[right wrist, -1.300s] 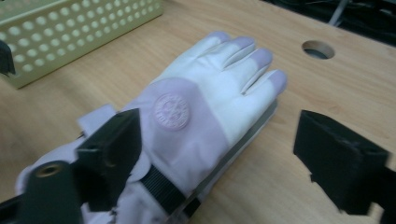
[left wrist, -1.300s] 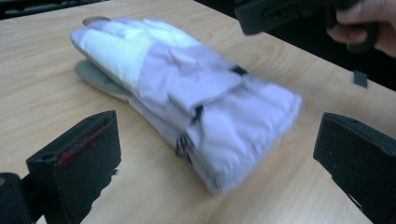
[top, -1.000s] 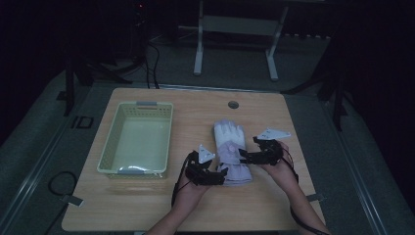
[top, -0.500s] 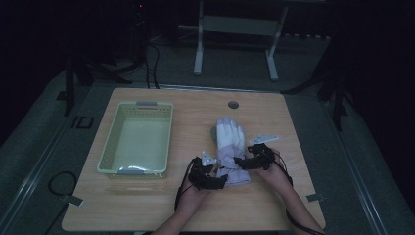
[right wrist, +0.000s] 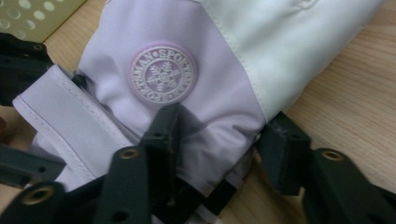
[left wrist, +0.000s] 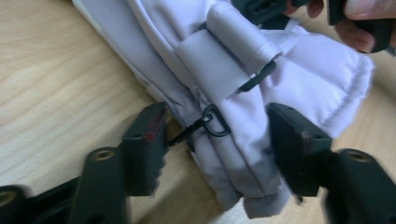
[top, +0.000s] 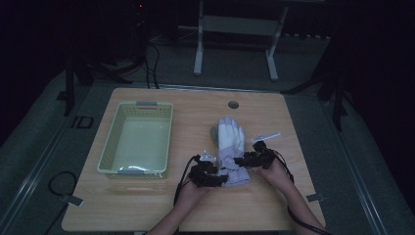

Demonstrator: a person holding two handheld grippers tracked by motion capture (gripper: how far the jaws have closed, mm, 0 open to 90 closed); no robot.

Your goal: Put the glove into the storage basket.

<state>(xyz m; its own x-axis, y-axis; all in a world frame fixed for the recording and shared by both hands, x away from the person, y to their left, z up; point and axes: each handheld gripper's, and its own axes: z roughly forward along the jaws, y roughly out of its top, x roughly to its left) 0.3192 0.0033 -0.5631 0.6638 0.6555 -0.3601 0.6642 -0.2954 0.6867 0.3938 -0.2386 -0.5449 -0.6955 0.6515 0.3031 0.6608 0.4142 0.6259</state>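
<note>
Lilac glove lies on the table right of the basket, fingers pointing away. Left tongs and right tongs, jaws just closing, pinch the cuff's 2 sides.

Pale lilac and white padded cloth glove: smooth, faintly sheeny fabric, stitched seams, raised rubbery round badge, small black metal ring. Light wooden worktop: matt, grained. Pale green perforated plastic basket. Matt black plastic jaws.
</note>
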